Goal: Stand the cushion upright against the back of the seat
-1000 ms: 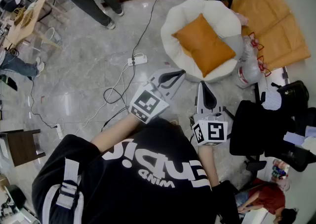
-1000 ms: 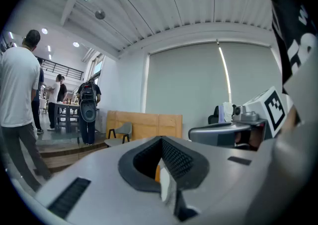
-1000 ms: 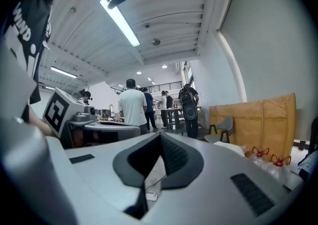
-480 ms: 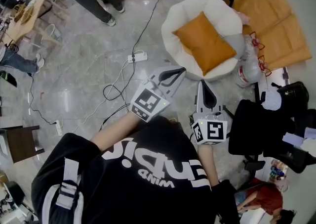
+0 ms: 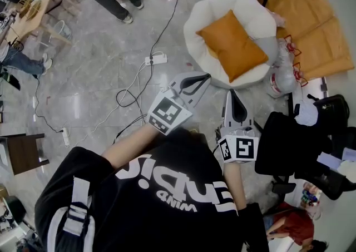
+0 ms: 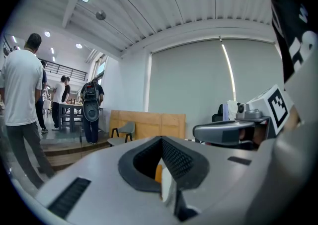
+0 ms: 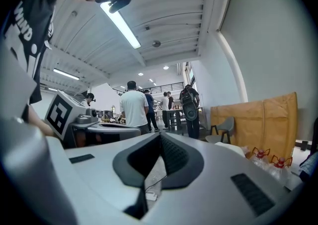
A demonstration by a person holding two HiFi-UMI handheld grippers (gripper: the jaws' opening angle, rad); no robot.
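The cushion (image 5: pixel 233 45) is matt orange cloth, the seat (image 5: pixel 194 23) soft white plush. The floor (image 5: pixel 94 78) is glossy polished stone. The table (image 5: pixel 33 18) is pale wood.

a white power strip (image 5: pixel 156 59) and a black chair (image 5: pixel 281 142) stand on the marble floor (image 5: pixel 94 78).

The cushion (image 5: pixel 232 44) is orange, square and plump. It lies across the hollow of the seat (image 5: pixel 196 20), turned like a diamond, with one corner toward the far side and one toward the near right. The seat is a round, white, padded tub standing on the floor at the far right.
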